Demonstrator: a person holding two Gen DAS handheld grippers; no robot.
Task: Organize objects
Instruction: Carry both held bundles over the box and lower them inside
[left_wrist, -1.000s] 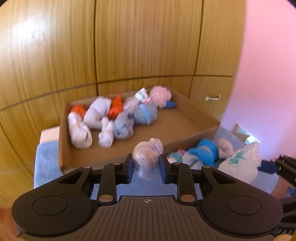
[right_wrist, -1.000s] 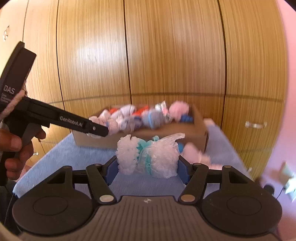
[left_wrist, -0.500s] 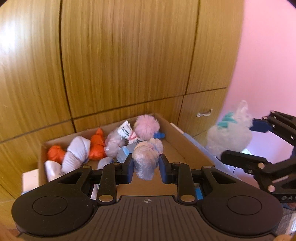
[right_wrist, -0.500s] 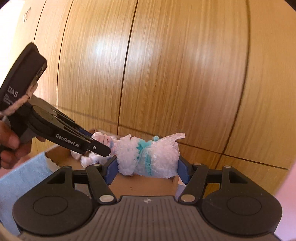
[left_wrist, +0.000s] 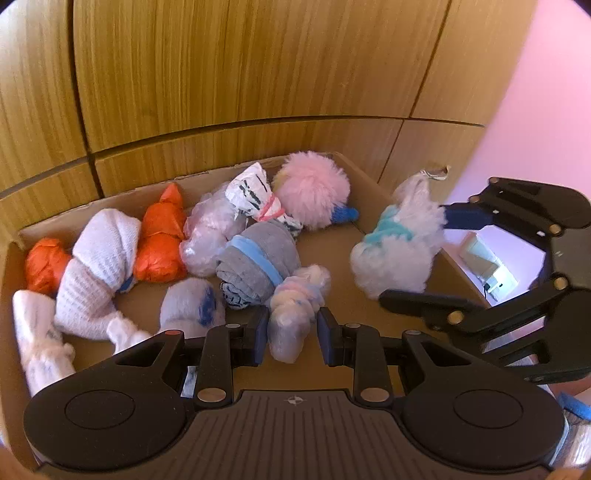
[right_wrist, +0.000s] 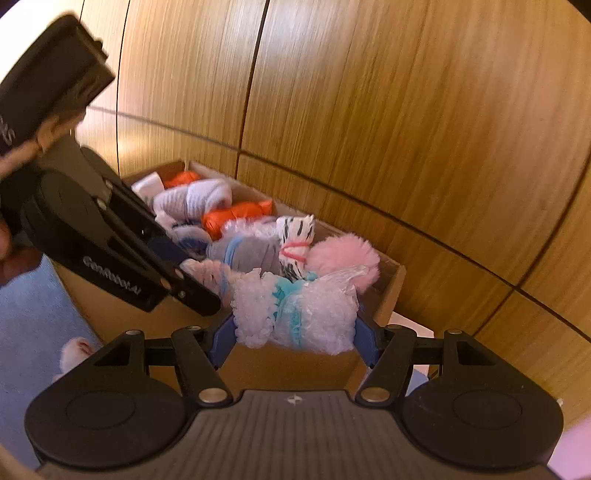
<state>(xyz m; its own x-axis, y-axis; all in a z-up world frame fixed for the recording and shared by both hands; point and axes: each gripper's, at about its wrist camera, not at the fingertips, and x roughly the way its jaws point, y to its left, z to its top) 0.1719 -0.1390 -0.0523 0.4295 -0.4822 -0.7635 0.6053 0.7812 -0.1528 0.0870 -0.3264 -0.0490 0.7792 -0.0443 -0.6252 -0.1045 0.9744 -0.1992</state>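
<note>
**Two bundles held over the cardboard box**

In the left wrist view we see our left hand-held gripper (left_wrist: 291, 330) clamped on a small pale bundle with pink and blue streaks (left_wrist: 295, 310), low in the middle of the frame, over the open floor of the cardboard box (left_wrist: 369, 181). At centre right, our right hand-held gripper (left_wrist: 413, 258) grips a fluffy white bundle with a teal band (left_wrist: 397, 251) over the box's right wall. In the right wrist view the same white bundle (right_wrist: 295, 314) sits pinched between the blue pads (right_wrist: 221, 341) at lower centre, with the left hand-held gripper (right_wrist: 199, 291) reaching in from the left.

Inside the box, across the middle of the left view, lie a grey roll with a blue band (left_wrist: 258, 264), a pink fluffy ball (left_wrist: 312, 195), a white black-striped bundle tied in pink (left_wrist: 255, 199), an orange bundle (left_wrist: 162, 240), a white knitted roll (left_wrist: 99, 269) and others, crowded towards the left and far sides. Behind the box stand wooden cabinet doors (left_wrist: 240, 66); a pink wall (left_wrist: 546, 92) fills the upper right. In the right view a blue cloth (right_wrist: 29, 325) lies at lower left.
</note>
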